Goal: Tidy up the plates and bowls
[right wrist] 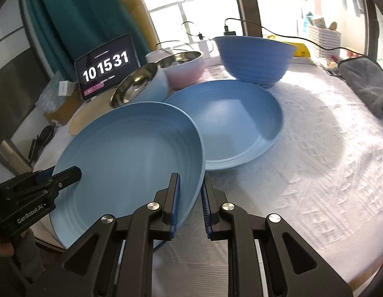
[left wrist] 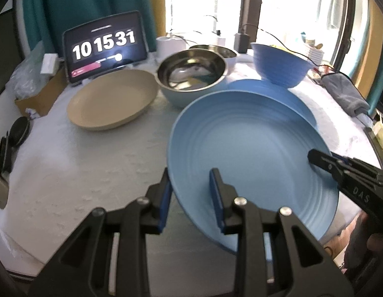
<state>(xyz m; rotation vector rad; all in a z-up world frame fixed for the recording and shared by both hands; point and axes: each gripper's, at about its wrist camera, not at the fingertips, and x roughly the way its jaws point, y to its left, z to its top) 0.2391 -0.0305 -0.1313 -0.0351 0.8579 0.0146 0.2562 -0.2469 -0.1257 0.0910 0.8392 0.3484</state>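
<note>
Both grippers, left (left wrist: 191,185) "GenRobot.AI", right (right wrist: 190,193) "DAS", clamped on light-blue plate (left wrist: 253,153); tablet (left wrist: 104,47) "10 15 31".

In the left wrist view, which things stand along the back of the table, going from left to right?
Tablet → beige plate → steel bowl → dark blue bowl → grey cloth.
</note>
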